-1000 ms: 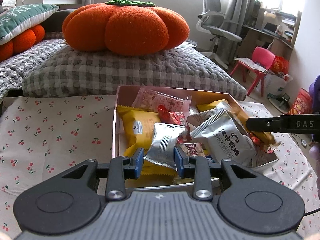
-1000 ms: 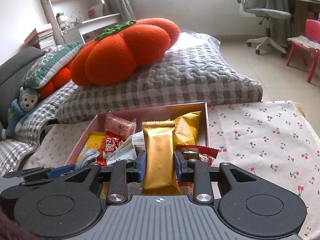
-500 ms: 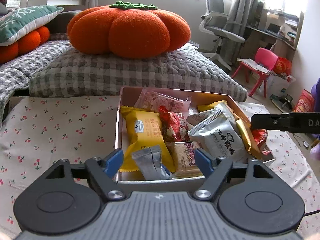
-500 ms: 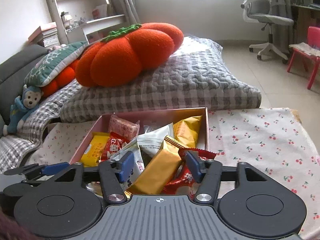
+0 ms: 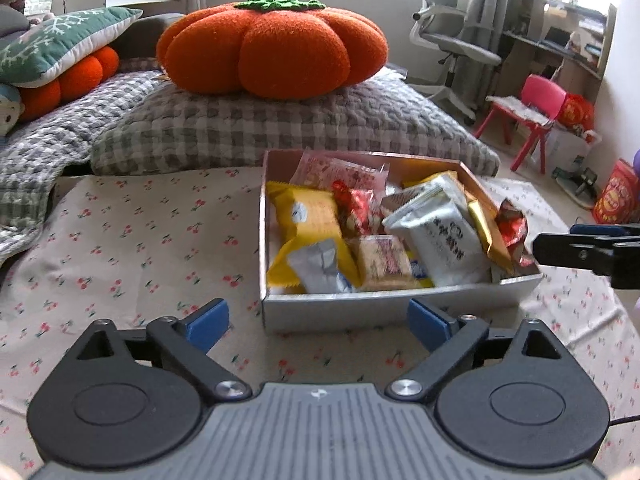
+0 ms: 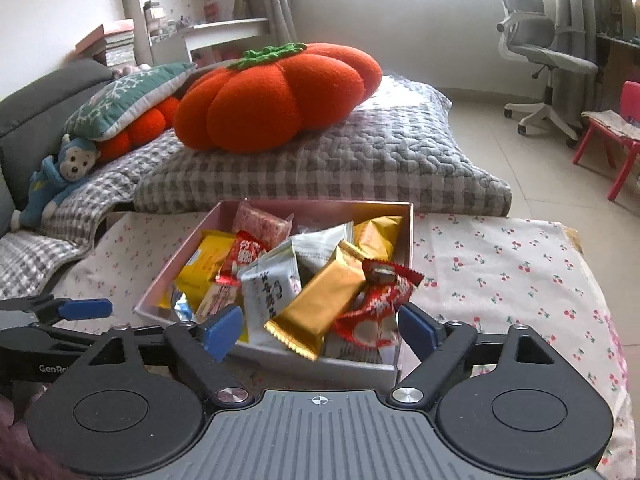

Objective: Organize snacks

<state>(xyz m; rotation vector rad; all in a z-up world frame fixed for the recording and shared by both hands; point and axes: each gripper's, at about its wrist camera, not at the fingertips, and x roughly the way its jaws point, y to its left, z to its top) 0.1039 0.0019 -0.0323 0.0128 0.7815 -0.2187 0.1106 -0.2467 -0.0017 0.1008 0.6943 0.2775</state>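
A pink box full of snack packets sits on the cherry-print cloth; it also shows in the right wrist view. Inside lie a small silver packet, a yellow packet, a white packet, a gold bar and a red wrapper. My left gripper is open and empty, just short of the box's near wall. My right gripper is open and empty, over the box's near right corner. Each gripper's tip shows in the other view.
A grey checked cushion with an orange pumpkin pillow lies behind the box. The cherry-print cloth spreads to the left and right of the box. An office chair and a pink child's chair stand on the floor at the right.
Both grippers opened: the left let go of the silver packet, the right let go of the gold bar, both now lying in the box. Both grippers pulled back from the box.
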